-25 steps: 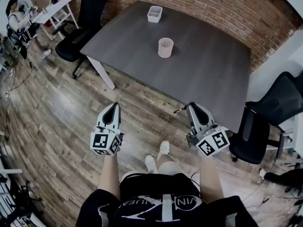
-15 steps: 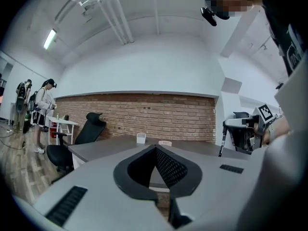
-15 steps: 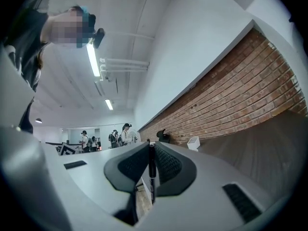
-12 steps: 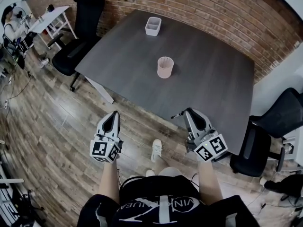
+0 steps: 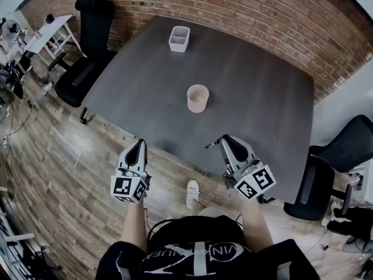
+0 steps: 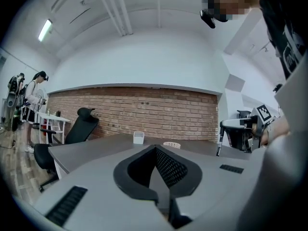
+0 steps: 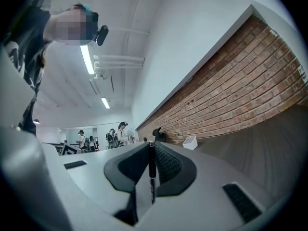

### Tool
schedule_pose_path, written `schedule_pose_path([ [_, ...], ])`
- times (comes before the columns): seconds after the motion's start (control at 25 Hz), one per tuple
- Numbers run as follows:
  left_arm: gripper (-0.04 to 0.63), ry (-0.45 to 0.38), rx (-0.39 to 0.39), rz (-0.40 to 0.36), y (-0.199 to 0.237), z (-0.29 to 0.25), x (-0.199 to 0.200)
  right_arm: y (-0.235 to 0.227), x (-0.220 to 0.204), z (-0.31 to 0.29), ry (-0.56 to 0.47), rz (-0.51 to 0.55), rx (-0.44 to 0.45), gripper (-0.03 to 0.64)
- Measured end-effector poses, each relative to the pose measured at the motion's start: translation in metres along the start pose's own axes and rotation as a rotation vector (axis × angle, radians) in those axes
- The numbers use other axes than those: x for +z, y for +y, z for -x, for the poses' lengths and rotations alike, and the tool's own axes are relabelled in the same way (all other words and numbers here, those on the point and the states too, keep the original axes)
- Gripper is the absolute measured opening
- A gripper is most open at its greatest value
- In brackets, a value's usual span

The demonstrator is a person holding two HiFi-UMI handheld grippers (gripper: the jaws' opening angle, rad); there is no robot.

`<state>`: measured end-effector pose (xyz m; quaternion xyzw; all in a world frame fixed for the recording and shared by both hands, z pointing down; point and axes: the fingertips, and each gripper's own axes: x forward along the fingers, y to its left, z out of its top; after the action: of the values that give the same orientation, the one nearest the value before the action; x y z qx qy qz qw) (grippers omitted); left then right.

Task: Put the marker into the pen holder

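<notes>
Our right hand-held gripper (image 5: 224, 140) is clamped on the marker (image 7: 151, 171), a thin dark stick pinched between the two pads and lying across them, one end poking out past the tips. It hangs over the near edge of the bench (image 5: 268, 104). Our left hand-held gripper (image 5: 139, 143) has its jaws closed together with nothing between them, and it hovers over the wooden floor (image 5: 70, 174) just short of the bench. The pen holder (image 5: 197, 98), a pale mesh cup, stands upright mid-bench, well apart from the marker. A small white container (image 5: 179, 38) sits farther back, near the brick wall (image 5: 245, 10).
</notes>
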<state>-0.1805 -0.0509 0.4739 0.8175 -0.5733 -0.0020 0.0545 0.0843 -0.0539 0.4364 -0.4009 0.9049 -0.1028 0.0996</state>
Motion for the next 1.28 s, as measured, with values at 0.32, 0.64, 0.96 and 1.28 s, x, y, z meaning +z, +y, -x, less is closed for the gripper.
schedule_pose_path([
  [0.32, 0.014, 0.023, -0.029, -0.006, 0.005, -0.048, -0.003, -0.031, 0.014, -0.042, -0.016, 0.013, -0.006, 0.048],
  [0.64, 0.014, 0.038, -0.044, -0.017, 0.004, -0.093, -0.004, -0.057, 0.032, -0.083, -0.038, 0.019, 0.031, 0.048],
  [0.96, 0.014, 0.076, -0.095, -0.022, -0.003, -0.121, -0.015, -0.079, 0.041, -0.112, -0.056, -0.008, 0.034, 0.048],
  [1.28, 0.014, 0.096, -0.134, -0.018, 0.006, -0.154, -0.014, -0.099, 0.041, -0.138, -0.058, -0.041, -0.006, 0.048],
])
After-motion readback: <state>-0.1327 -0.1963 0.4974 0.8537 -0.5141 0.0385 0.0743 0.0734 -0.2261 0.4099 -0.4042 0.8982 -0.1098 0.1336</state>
